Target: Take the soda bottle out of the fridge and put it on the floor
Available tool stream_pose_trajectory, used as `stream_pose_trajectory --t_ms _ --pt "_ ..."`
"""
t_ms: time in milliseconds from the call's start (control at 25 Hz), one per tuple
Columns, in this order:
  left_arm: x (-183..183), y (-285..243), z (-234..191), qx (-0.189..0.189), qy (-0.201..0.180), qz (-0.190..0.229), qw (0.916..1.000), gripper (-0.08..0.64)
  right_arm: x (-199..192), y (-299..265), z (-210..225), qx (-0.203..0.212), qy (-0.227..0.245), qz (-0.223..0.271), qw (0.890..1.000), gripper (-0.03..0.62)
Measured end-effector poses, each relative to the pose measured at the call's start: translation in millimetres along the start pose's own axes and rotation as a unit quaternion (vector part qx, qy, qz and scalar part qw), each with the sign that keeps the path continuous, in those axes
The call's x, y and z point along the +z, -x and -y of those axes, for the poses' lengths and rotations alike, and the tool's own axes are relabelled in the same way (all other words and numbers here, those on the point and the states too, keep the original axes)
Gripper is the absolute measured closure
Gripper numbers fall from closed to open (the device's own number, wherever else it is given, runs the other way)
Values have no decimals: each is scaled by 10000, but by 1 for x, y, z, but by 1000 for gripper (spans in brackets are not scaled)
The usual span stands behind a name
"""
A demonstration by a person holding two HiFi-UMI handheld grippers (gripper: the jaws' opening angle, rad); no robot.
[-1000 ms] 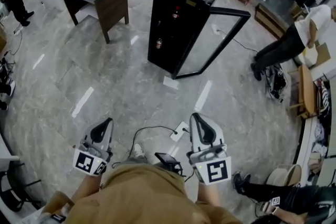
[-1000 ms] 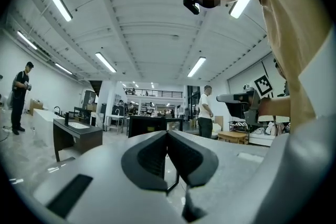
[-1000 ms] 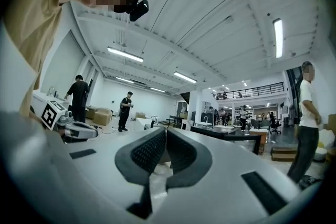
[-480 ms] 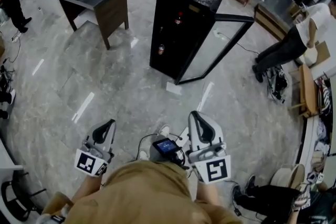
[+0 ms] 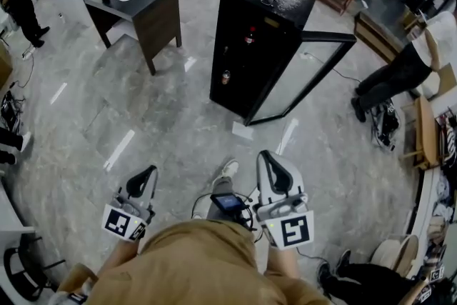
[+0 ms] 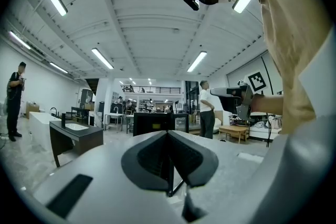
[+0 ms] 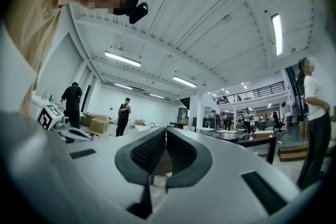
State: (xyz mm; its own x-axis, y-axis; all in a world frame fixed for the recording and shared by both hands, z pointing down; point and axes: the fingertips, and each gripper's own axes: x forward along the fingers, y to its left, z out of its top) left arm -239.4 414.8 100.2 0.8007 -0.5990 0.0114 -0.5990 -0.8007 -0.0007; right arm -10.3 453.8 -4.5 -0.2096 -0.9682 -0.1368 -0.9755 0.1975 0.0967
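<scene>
The black fridge (image 5: 263,25) stands on the grey floor ahead, its glass door (image 5: 308,75) swung open to the right. Inside, a small bottle with red on it (image 5: 250,34) stands on an upper shelf and another small drink (image 5: 226,76) lower down; both are too small to tell apart. My left gripper (image 5: 146,172) and right gripper (image 5: 268,158) are held low near my body, far from the fridge. Both are shut with nothing between the jaws. In the left gripper view the fridge (image 6: 156,123) shows far off beyond the left gripper's (image 6: 169,136) closed jaws. The right gripper's (image 7: 164,145) jaws also meet.
A dark table with a white sink (image 5: 132,0) stands left of the fridge. A sheet of paper (image 5: 243,130) and a cable (image 5: 325,61) lie on the floor by the door. One person (image 5: 20,2) stands far left, another (image 5: 403,64) bends at the right. My shoe (image 5: 228,168) is forward.
I have stepped toward the fridge, which now looks a little nearer. Both grippers keep the same low pose, still shut and empty.
</scene>
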Motion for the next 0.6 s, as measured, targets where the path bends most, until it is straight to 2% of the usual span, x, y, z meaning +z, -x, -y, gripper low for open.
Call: stream_pose_trajectory --t_ms 280,600 --pt "-7 -91 -23 -16 -45 -171 9998 558 -37 -53 75 -96 -235 -131 9996 589" --pt "8 -250 -53 -44 -237 -181 9995 558 -57 -149 196 -62 -306 -174 9994 589"
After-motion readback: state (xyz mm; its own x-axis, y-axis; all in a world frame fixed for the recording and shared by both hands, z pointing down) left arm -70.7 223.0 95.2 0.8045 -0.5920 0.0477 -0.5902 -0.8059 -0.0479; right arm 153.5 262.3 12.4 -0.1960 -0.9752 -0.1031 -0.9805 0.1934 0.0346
